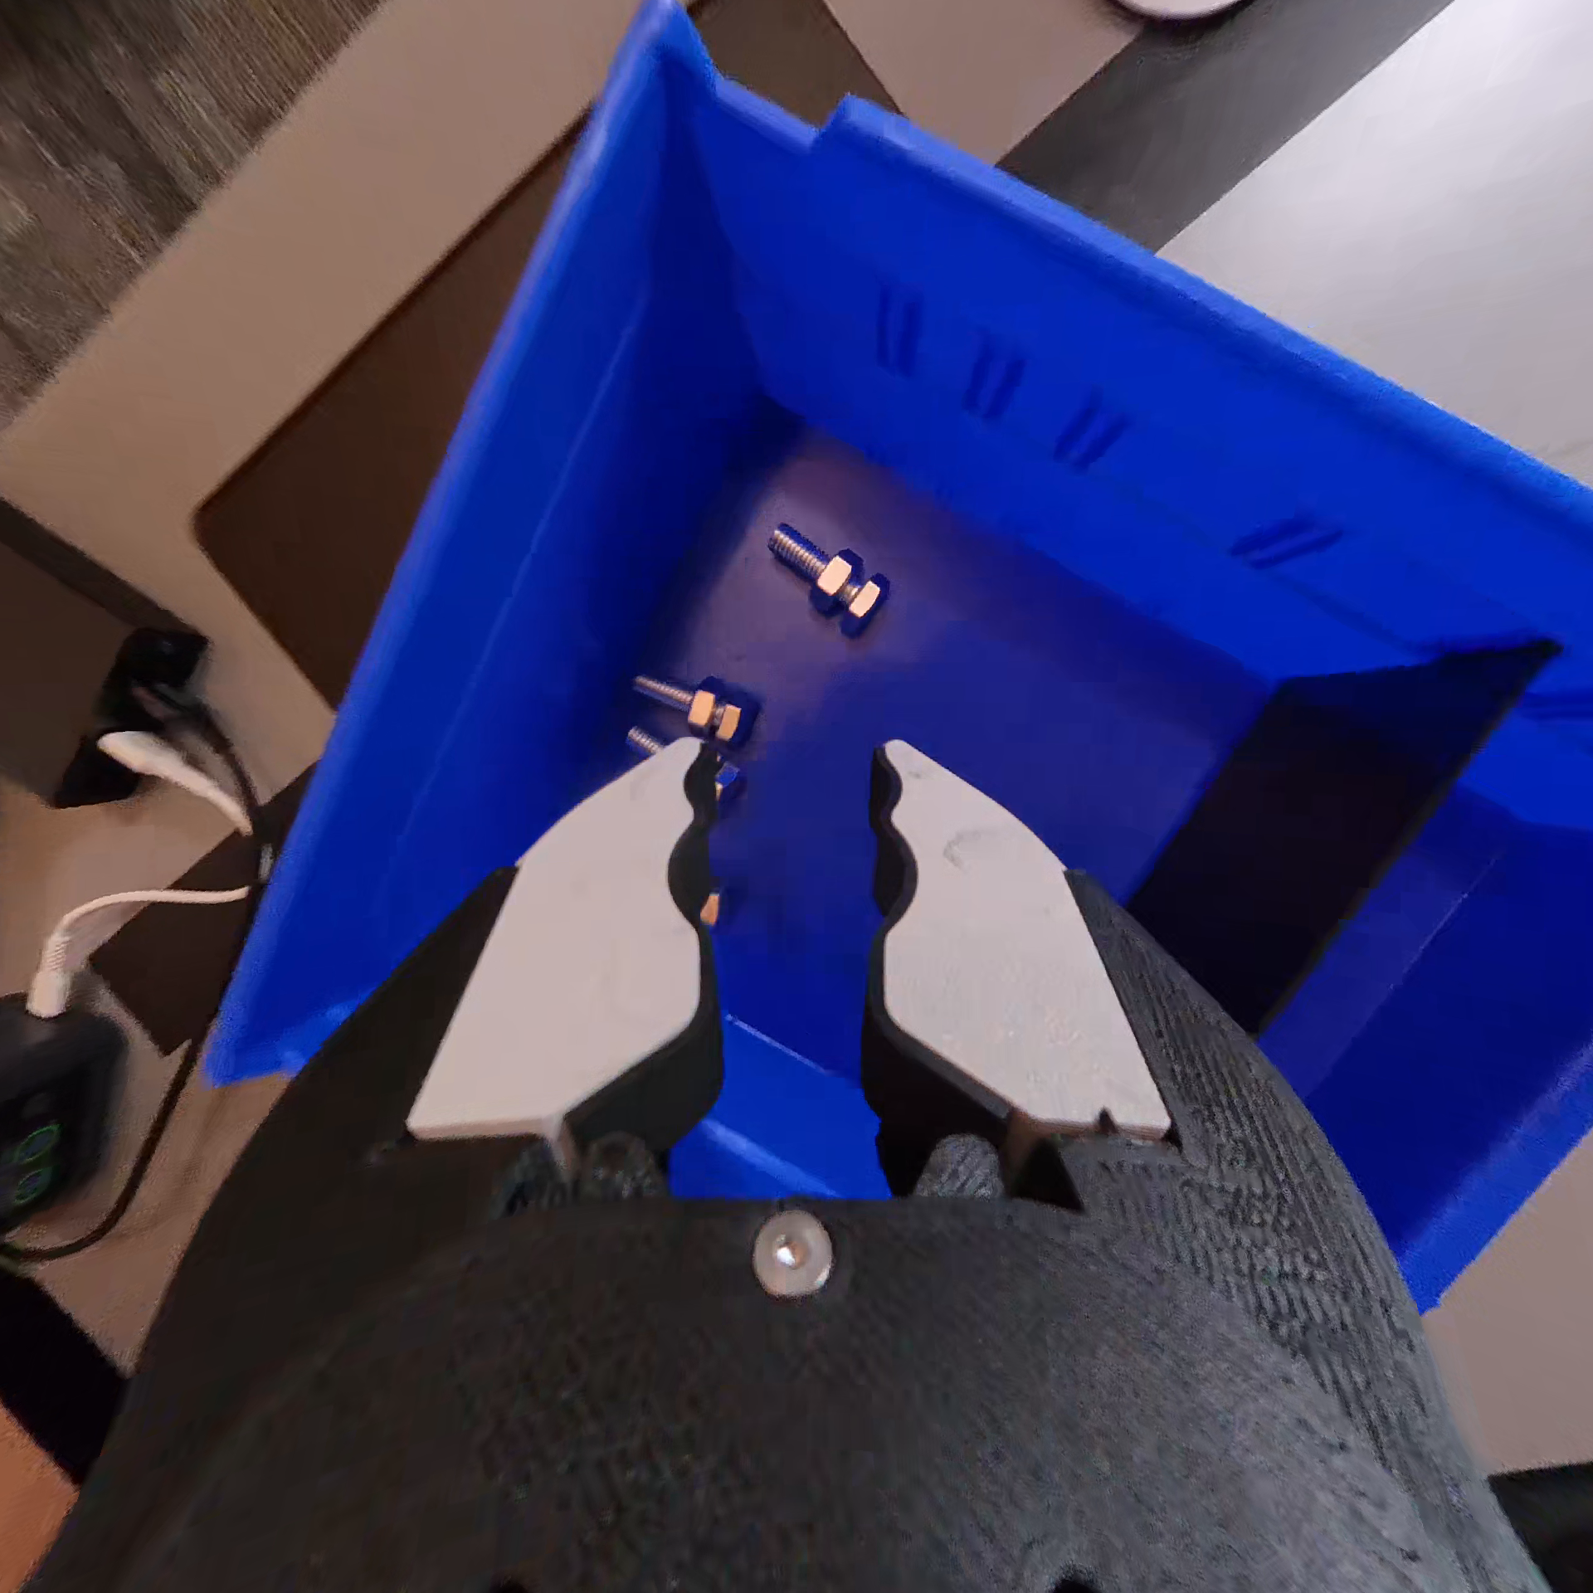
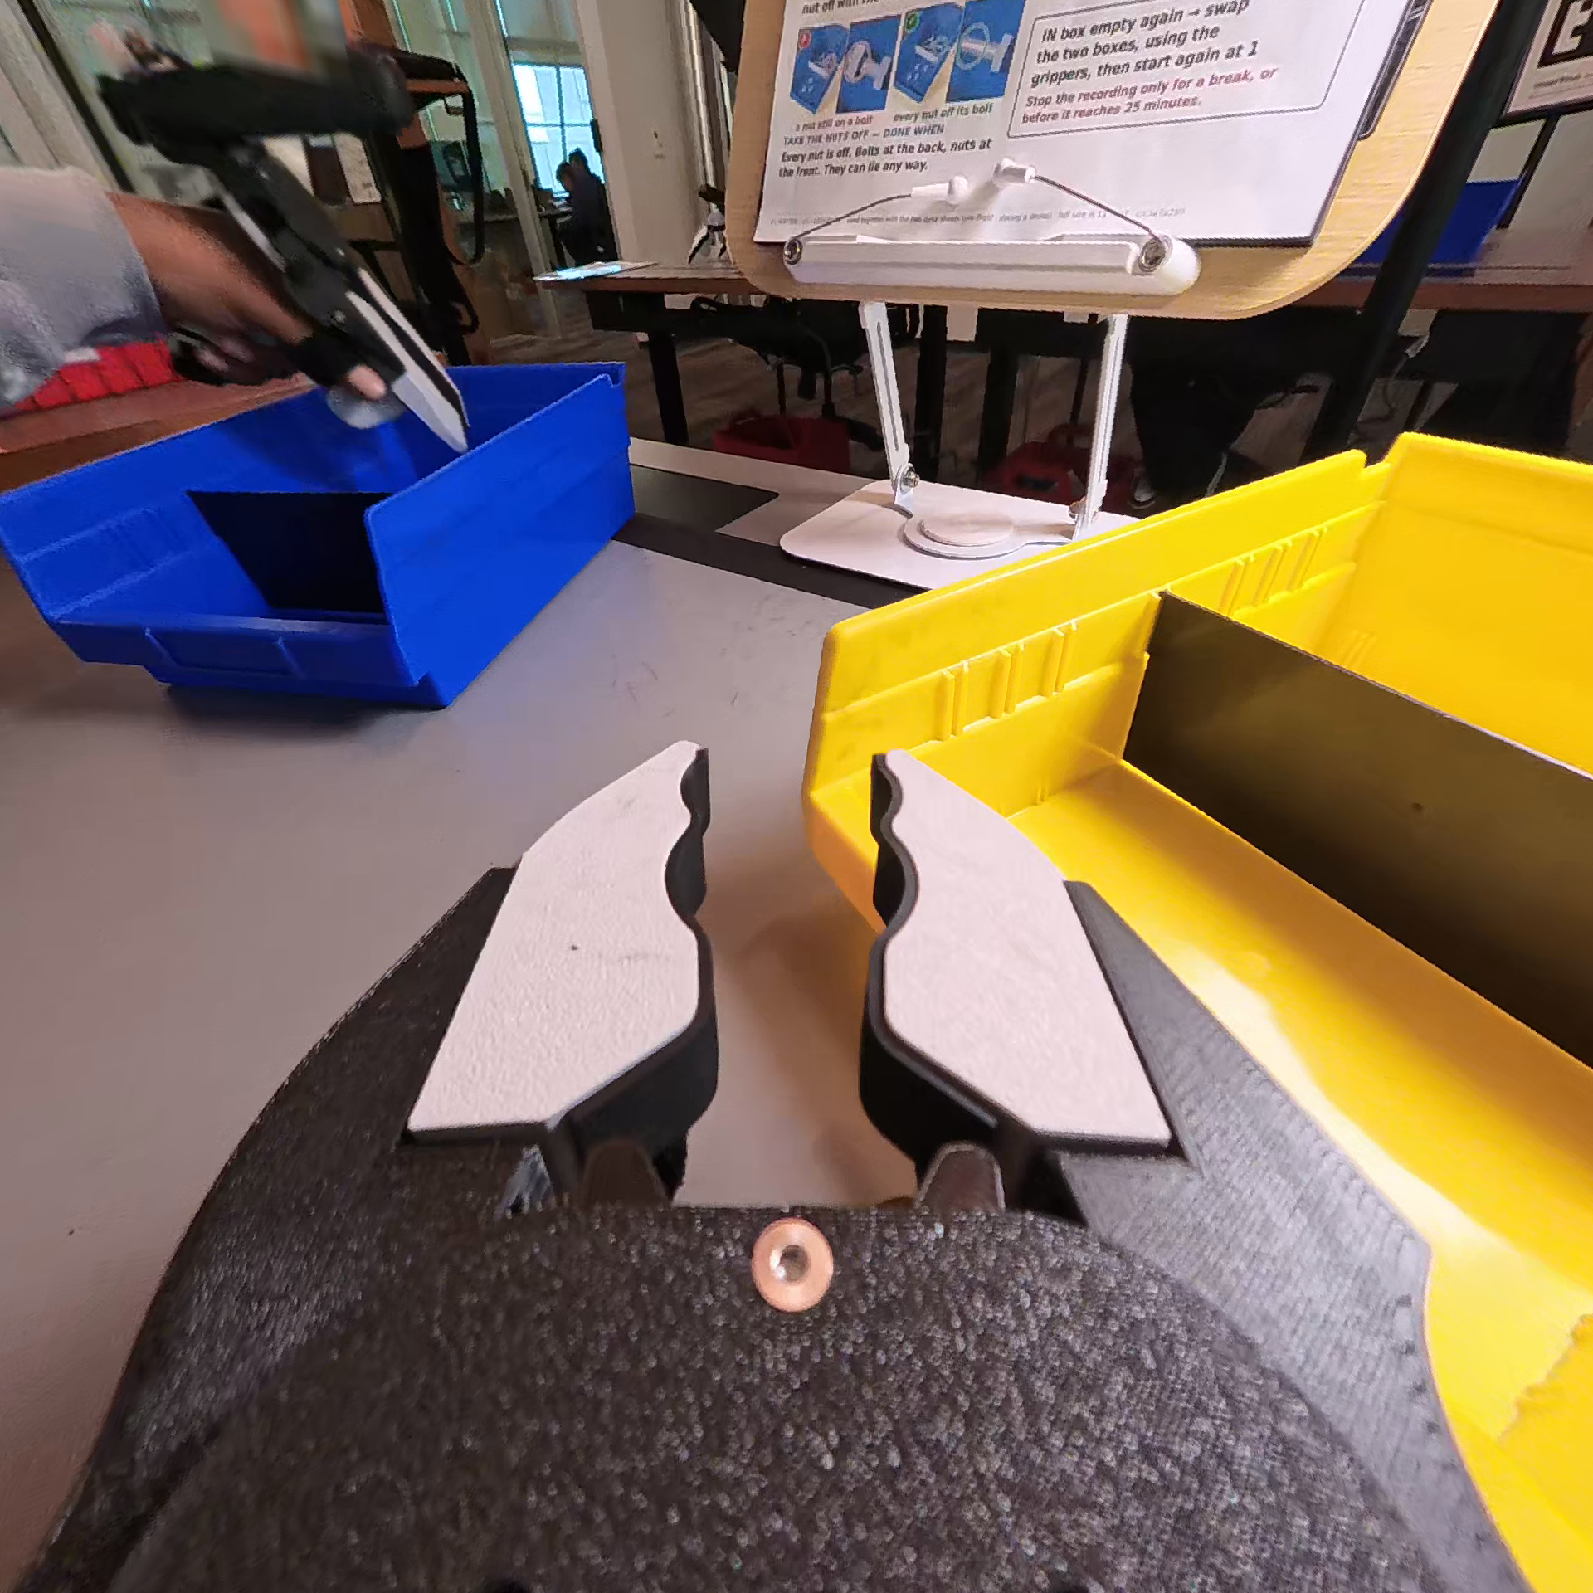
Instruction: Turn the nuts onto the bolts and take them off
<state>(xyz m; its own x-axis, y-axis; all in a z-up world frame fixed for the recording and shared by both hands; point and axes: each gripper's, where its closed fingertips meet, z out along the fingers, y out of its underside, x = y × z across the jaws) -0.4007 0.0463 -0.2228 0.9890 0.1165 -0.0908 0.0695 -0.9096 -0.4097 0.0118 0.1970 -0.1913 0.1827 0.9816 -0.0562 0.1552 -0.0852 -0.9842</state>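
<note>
Inside the blue bin (image 1: 552, 603), only the left view shows nutted bolts (image 1: 829, 583).

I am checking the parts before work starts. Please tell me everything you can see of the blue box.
The blue box is an open-topped bin that looks like glossy plastic, with ribbed slots along one wall and a dark divider across it. It stands upright on the grey table. Several bolts with nuts on lie on its floor. The open left gripper points into it.

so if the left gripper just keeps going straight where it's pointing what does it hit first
Most likely the blue bin's bare floor: the open left gripper points down into it, with the nearest nutted bolts just left of its line. Depth is uncertain.
</note>
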